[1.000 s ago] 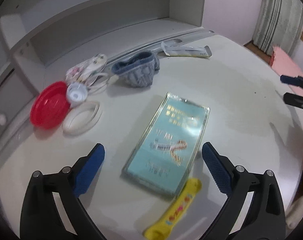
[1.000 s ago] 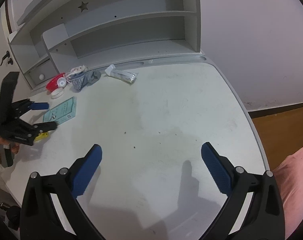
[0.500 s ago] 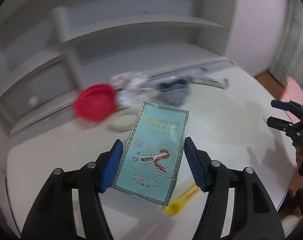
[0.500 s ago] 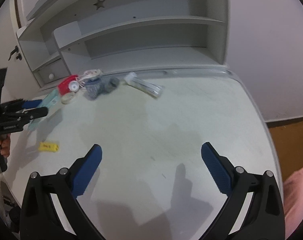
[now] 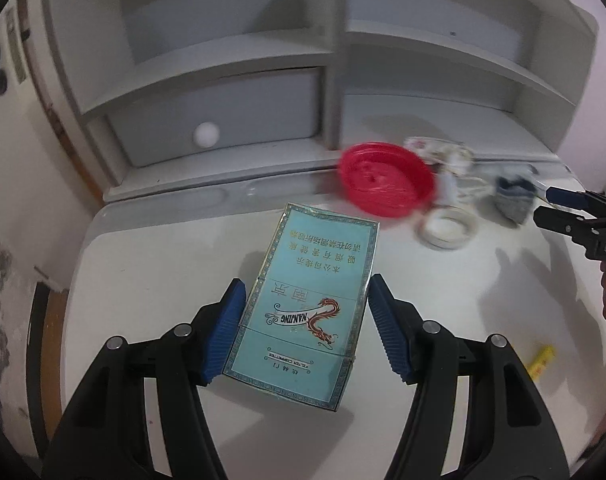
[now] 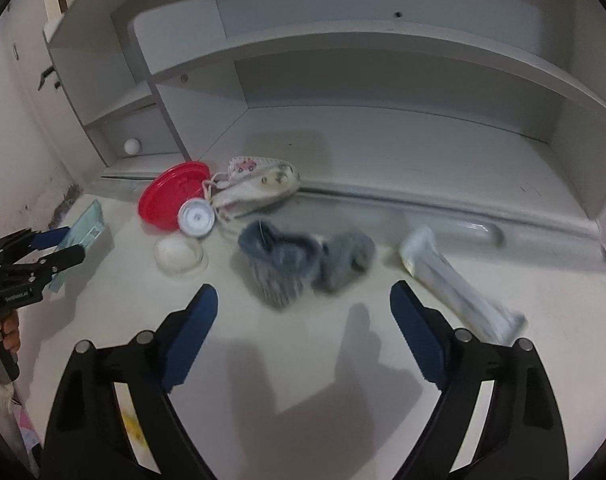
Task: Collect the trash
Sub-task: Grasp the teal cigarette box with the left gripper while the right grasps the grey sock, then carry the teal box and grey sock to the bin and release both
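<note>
Left claw (image 5: 305, 330) pinches the teal cigarette carton (image 5: 307, 304) by its long edges, lifted off the worktop (image 5: 151, 264), left of the red lid (image 6: 171, 194). Right of the lid: white cap (image 6: 196, 217), grey sock (image 6: 295, 262), then clear wrapper (image 6: 455, 284). Right claw (image 6: 303, 340) hangs spread over bare worktop just before the sock, jaws just narrowing, nothing between them.

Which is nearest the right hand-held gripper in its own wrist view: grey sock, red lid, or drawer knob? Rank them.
From the right hand-held gripper:
1. Grey sock, just ahead, slightly left.
2. Red lid, farther back on the left.
3. Drawer knob, farthest, in the shelf unit at far left.
</note>
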A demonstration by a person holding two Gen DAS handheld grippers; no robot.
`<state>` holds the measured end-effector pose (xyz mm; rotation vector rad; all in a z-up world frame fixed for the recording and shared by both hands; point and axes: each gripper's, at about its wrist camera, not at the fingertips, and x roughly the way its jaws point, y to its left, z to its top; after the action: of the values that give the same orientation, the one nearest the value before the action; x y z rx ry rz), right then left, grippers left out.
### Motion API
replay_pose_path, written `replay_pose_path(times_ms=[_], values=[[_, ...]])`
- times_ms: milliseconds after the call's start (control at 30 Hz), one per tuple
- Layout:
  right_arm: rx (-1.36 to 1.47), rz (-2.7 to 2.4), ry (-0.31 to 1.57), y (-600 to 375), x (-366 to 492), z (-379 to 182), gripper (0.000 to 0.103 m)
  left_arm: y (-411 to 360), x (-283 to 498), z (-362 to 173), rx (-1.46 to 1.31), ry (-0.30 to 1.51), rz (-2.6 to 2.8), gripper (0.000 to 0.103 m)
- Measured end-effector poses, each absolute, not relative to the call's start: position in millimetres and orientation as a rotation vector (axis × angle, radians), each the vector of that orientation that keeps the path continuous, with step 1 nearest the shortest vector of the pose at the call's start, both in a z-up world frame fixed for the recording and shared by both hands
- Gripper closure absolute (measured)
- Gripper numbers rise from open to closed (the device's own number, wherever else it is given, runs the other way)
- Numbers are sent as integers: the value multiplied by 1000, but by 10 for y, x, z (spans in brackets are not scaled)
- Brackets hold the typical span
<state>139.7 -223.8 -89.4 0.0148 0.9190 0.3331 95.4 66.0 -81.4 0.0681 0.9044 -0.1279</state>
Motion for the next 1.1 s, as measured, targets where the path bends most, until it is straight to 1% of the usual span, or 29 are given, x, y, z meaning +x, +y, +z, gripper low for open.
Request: replay_pose_path(times_ms=[67,167,200,233,267,300,400,600,800,967,1100], values=[[-5,334,932,-2143,1516,-936,19,736,1020,-849,56,912,-122,41],[-12,336,972,-2031,1667,-1046,28,783,1089,-879,47,914,-123,41],[-26,328,964,-2006,1680,-1056,37,798,1089,-888,43,915,-124,41],[-41,324,956,-1985,1685,-1056,57,810,1114,-900,37,918,-125,41],[-37,326,951,-1985,1687,-1056,66,804,1134,-901,35,920,-128,41],[-6,341,955,-2006,1692,-1051,68,787,1125,-893,36,917,-131,41],[-2,344,953,-2020,1645,-1029,70,745,1128,-861,45,906,-139,41],[6,364,910,-2065,1401,-830,71,655,1024,-744,48,878,-158,41],[45,366,947,-2305,1028,-893,70,384,771,-569,59,840,-200,41],[53,283,830,-2838,424,-531,71,-267,469,-384,95,798,-341,41],[108,167,760,-3706,-346,-226,70,-1303,51,-233,203,725,-566,41]])
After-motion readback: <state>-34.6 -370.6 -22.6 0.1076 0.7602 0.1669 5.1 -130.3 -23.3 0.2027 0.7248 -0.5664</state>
